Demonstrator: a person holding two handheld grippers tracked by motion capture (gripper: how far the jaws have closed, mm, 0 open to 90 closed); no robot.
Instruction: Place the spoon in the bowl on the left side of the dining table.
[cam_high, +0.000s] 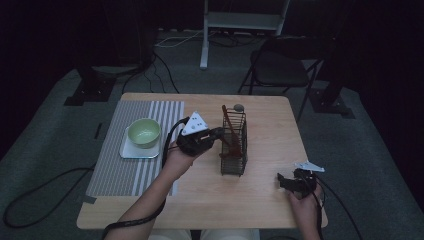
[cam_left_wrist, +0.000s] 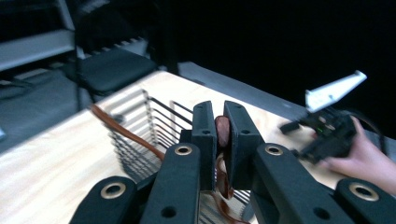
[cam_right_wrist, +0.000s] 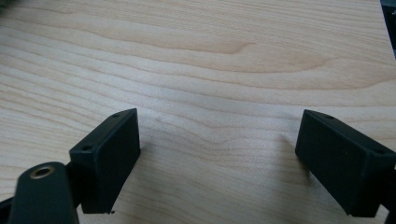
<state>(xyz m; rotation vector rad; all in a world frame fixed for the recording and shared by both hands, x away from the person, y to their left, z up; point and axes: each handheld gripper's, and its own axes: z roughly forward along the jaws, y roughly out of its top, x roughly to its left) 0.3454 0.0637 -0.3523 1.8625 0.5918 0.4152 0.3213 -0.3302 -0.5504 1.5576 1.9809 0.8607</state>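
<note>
A black wire basket (cam_high: 234, 145) stands upright at the middle of the wooden table (cam_high: 260, 200). A brown utensil (cam_high: 227, 122) leans inside it, next to another one with a grey end (cam_high: 239, 107). My left gripper (cam_high: 216, 135) is at the basket's left side, shut on a brown utensil handle (cam_left_wrist: 222, 132) pinched between its jaws. In the left gripper view the basket (cam_left_wrist: 140, 135) lies just beyond that gripper (cam_left_wrist: 222, 116). My right gripper (cam_high: 282, 181) rests low near the table's front right. It stands open (cam_right_wrist: 219, 149) over bare wood, holding nothing.
A green bowl (cam_high: 144, 132) sits on a white square plate (cam_high: 131, 151) on a striped placemat (cam_high: 117, 165) at the left. Beyond the table are a folding chair (cam_high: 280, 70) and a white stand (cam_high: 205, 45). Cables trail on the floor.
</note>
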